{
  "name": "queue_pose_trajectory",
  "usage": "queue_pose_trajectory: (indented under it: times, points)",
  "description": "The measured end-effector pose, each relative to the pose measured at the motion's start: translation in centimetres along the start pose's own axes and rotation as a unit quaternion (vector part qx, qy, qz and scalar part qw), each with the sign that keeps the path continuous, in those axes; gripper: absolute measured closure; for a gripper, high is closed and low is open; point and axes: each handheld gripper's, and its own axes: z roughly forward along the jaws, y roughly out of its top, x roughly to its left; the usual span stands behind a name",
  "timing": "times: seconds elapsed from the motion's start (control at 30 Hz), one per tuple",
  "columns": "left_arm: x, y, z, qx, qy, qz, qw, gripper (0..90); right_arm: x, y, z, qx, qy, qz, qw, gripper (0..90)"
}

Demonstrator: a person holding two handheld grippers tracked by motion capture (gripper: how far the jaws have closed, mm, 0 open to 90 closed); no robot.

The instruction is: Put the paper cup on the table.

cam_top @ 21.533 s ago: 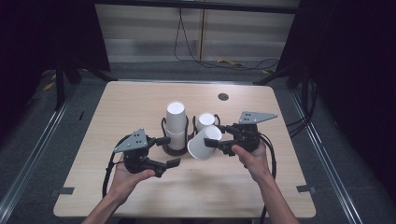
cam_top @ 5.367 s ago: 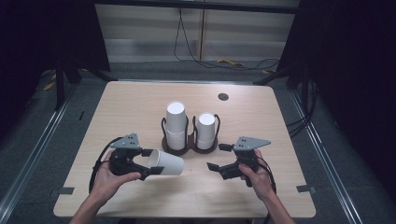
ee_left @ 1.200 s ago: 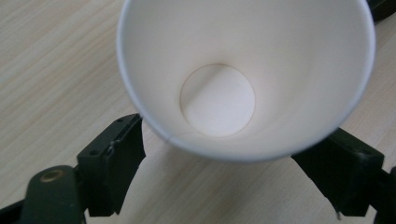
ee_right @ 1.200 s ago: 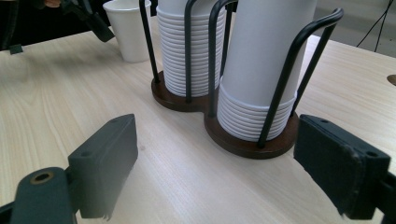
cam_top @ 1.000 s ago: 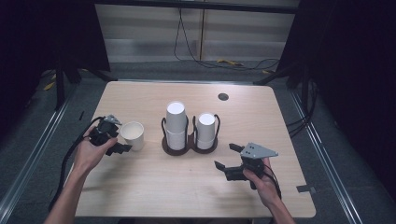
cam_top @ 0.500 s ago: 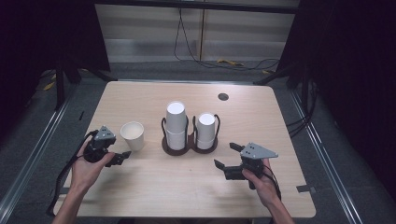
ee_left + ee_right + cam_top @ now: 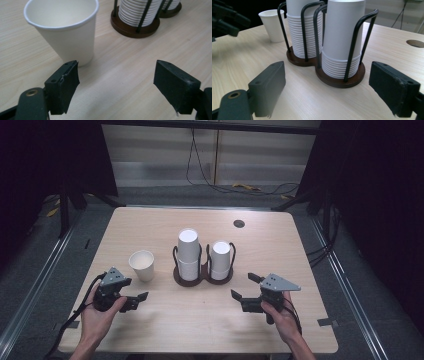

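Table: pale wood top with rounded corners, a round cable hole near the far edge, broad bare wood along the near edge and both sides. Paper cup: white, upright, mouth up, nothing inside, standing alone on the left half, just left of the cup holder and apart from it; no print or label readable on it. Cup holder: dark brown double base with black wire uprights, at the table's middle; left bay carries a tall stack of white cups turned mouth down, right bay a shorter stack, likewise mouth down. Left gripper: held low near the front left edge, jaws spread wide with nothing between them, the paper cup just beyond its left jaw, not touching. Right gripper: held near the front right, jaws spread wide with nothing between them, pointed at the holder, clear wood between.
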Motion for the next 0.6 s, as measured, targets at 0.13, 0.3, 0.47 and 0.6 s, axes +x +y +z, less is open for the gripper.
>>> queue_pose_trajectory:
  times: [0.13, 0.3, 0.47, 0.6]
  points:
    - [-1.0, -0.4, -0.6, -0.032, 0.005, -0.016, 0.9993, 19.8, 0.2, -0.2, -0.2, 0.011, -0.001, -0.004, 0.9999, 13.8]
    - [-2.2, -1.2, 0.3, -0.051, 0.008, -0.014, 0.9986, 17.8, 0.6, -0.8, -0.4, 0.005, -0.008, 0.002, 1.0000, 13.9]
    - [-3.5, -2.0, 1.3, -0.063, -0.007, -0.027, 0.9976, 17.8, 0.9, -1.8, -0.4, 0.004, -0.011, 0.009, 0.9999, 13.9]
    - [-4.4, -2.3, 2.0, -0.069, 0.001, -0.016, 0.9975, 17.7, 1.0, -2.3, -0.3, 0.002, -0.013, 0.010, 0.9999, 13.8]
